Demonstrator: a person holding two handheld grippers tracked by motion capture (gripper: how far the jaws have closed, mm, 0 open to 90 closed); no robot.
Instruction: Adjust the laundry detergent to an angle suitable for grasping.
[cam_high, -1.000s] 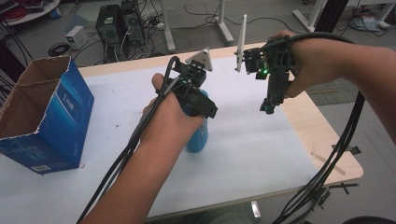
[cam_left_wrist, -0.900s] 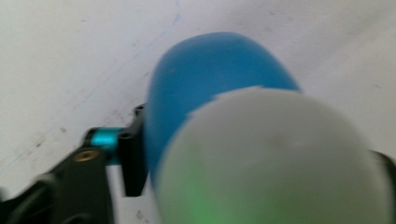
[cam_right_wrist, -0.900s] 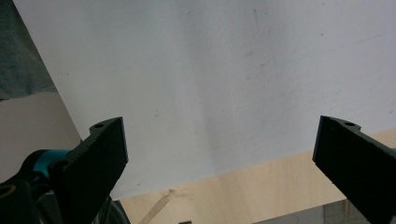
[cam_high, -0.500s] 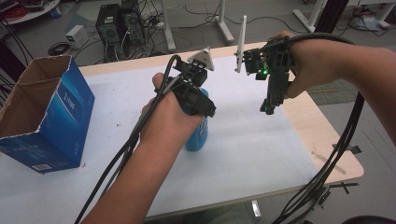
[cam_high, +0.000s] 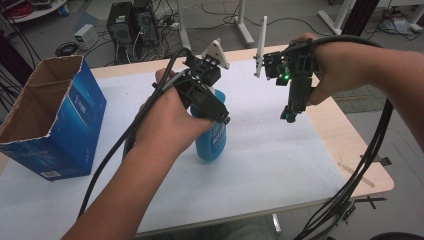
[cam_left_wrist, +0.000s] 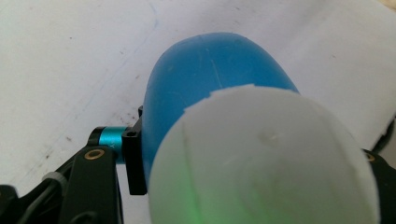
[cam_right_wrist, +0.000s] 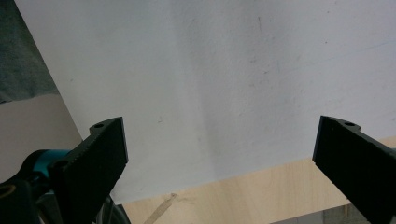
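Item: blue bottle (cam_high: 211, 142) with a white cap (cam_left_wrist: 261, 158). It is standing upright near the middle of the desk (cam_high: 280, 170), on the white sheet (cam_high: 260, 165) that is covering most of the desk top, somewhat nearer the far edge than the near one. In the left gripper view the cap is sitting close to the lens, with the blue shoulder of the bottle showing beyond it.

Item: left gripper (cam_high: 212, 102). It is coming down on the bottle from above. Its jaws have just been closing and are now clamping the bottle's upper part from both sides; one black jaw is pressing against the blue wall in the left gripper view.

Item: right gripper (cam_high: 290, 114). It is hanging above the desk toward the far right corner, pointing down, well apart from the bottle. Its jaws are standing wide apart with nothing between them; beneath them the right gripper view is showing the sheet's edge and bare wood (cam_right_wrist: 261, 196).

Item: blue cardboard box (cam_high: 52, 122). It is standing open-topped at the left edge of the desk, well apart from the bottle.
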